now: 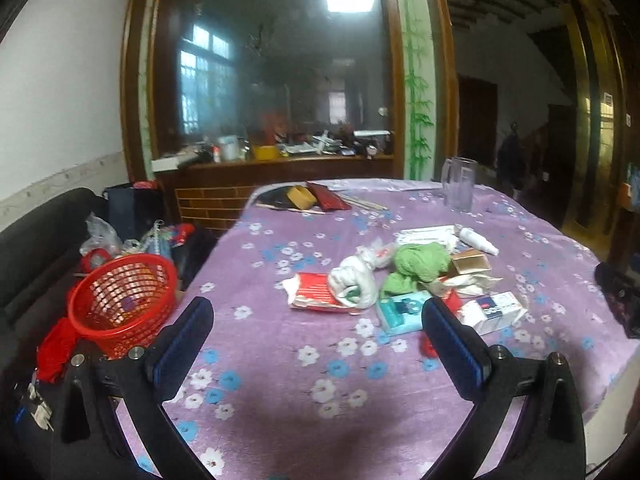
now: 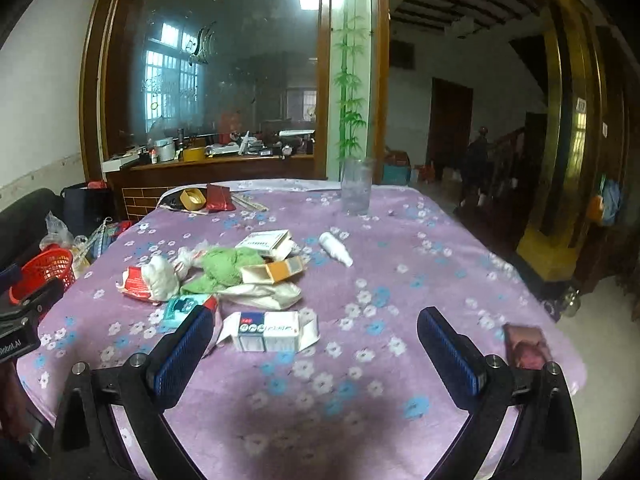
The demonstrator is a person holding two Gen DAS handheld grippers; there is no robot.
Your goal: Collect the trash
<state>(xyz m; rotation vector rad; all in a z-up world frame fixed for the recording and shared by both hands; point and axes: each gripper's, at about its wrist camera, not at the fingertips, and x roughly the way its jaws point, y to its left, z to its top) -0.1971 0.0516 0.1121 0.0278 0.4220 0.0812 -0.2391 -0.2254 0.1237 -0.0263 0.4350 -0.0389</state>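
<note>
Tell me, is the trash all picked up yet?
Not yet. Nothing looks done: the red basket shows no clear trash inside. Nothing is in hand either; the left gripper and right gripper have open jaws. The green cloth, white box and wrappers remain on the table.

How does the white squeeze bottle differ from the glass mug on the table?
The white bottle lies on its side near the trash pile, while the glass mug stands upright near the far edge. The bottle is opaque white; the mug is clear, and it looks empty. The mug looks the bigger of the two and, in the left wrist view, shows a handle, which the bottle lacks. Both rest on the purple floral cloth, apart from each other.
</note>
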